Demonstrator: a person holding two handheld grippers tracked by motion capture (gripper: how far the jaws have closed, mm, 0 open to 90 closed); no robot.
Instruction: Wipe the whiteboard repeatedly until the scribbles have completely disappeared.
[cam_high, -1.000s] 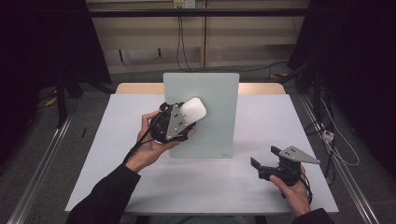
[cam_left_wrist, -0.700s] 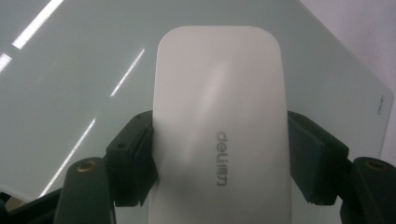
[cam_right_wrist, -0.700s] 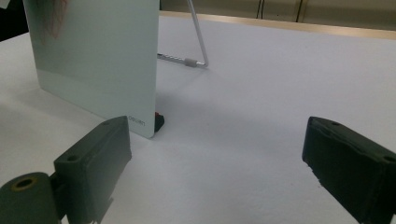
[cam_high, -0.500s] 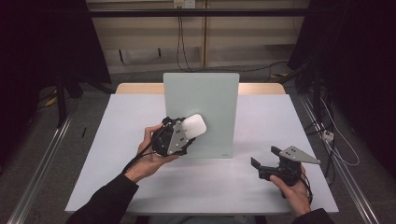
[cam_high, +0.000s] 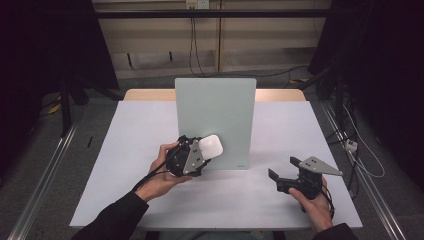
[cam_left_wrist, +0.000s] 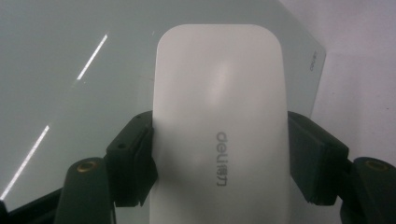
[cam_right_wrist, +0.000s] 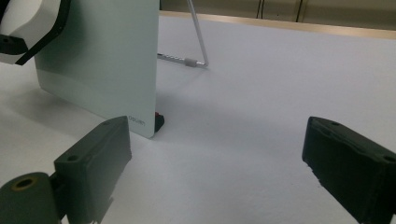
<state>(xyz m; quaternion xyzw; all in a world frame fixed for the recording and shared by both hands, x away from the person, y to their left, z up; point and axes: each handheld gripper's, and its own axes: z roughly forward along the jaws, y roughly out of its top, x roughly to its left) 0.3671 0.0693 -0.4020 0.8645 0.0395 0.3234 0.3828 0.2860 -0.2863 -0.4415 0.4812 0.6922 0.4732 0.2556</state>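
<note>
A pale green glass board (cam_high: 215, 110) stands upright on the white table (cam_high: 130, 130), propped from behind by a wire stand (cam_right_wrist: 198, 42). My left gripper (cam_high: 207, 150) is shut on a white rounded eraser block (cam_high: 212, 146) marked "deli", holding it flat against the board's lower left part. In the left gripper view the black pads (cam_left_wrist: 133, 158) clamp both sides of the block (cam_left_wrist: 219, 116), with the board (cam_left_wrist: 70, 70) behind it. At the right, low over the table, my right gripper (cam_high: 283, 168) is open with nothing between its jaws; its own view shows the board's corner (cam_right_wrist: 140, 123) ahead.
The table's far wooden edge (cam_high: 150, 94) lies behind the board. Cables (cam_high: 192, 40) hang by the back wall and another cable (cam_high: 360, 155) trails on the floor at the right. Bare table surface (cam_right_wrist: 261, 93) stretches right of the board.
My left gripper has slid the white block down the board's face, from mid-height toward its lower left. The right gripper has stayed where it was.
</note>
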